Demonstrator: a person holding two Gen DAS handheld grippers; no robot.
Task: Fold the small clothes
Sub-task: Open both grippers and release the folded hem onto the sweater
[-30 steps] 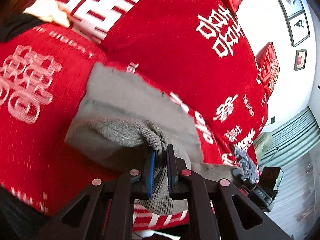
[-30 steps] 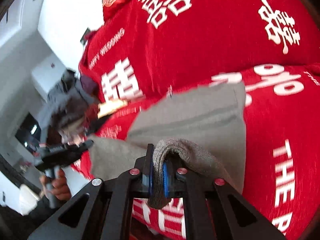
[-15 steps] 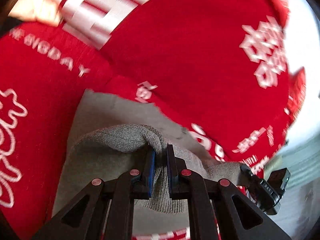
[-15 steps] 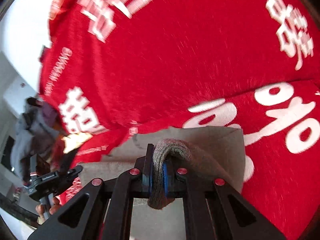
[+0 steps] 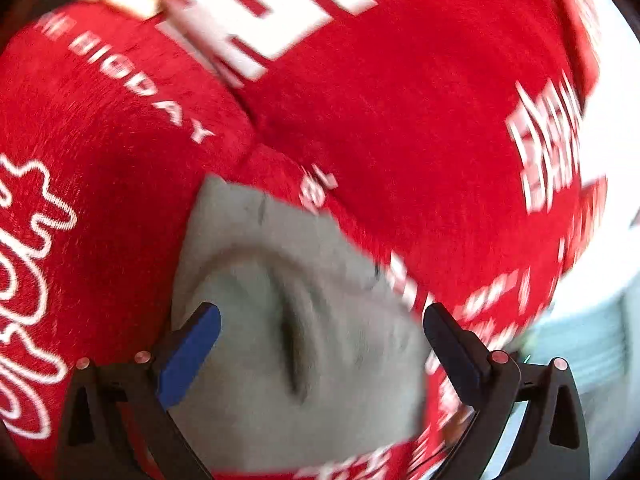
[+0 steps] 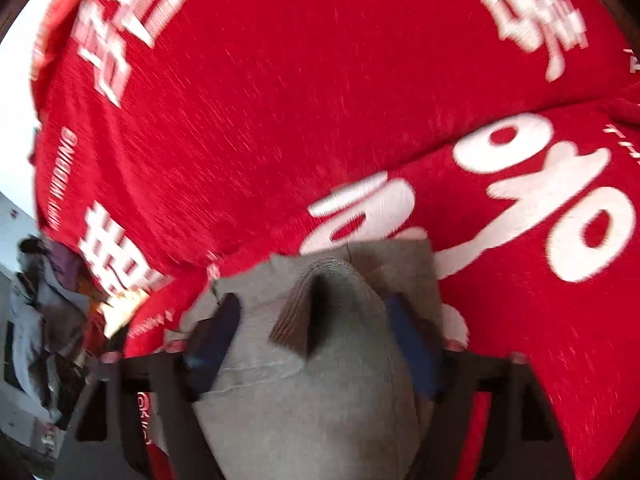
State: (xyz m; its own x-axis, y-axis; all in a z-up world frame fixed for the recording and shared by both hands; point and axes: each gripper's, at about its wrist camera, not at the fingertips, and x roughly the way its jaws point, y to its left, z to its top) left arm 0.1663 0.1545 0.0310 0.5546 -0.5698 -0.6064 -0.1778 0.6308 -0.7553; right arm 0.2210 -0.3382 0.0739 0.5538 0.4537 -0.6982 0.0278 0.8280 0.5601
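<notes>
Left wrist view, left side first: red cover [image 5: 100,208], woven, slightly heathered, with white printed lettering and outline motifs, runs off the frame's left edge. A seam or fold runs diagonally up through the middle of the cover; beyond it more open red fabric, no objects on it. Picture is motion-blurred.

Centre: grey garment [image 5: 280,320] lies on the cover, soft knit, folded over itself; a lower layer shows as a flat pale edge at its far side, upper layer has a dark crease running down its middle. Its far corner sits near the seam. Left gripper [image 5: 322,344] has its jaws standing wide apart, just been opening, pads clear of the cloth, garment lying between and below them. Black fingers, blue pad [image 5: 188,356] on the left one.

Right edge: cover drops off, pale blurred wall and slatted surface beyond.

Right wrist view: at far left, a dark heap of clothes [image 6: 36,320] past the cover's edge, blurred. Then cover [image 6: 280,100], wide open red area above, big white characters. Garment [image 6: 312,400] in lower centre, grey knit, with a ribbed brownish cuff [image 6: 296,312] standing up as a peaked fold. Right gripper [image 6: 312,340] jaws apart, just been opening, blue pads either side of the peaked fold, not pressing it. Right of garment: bare red cover to frame edge.
</notes>
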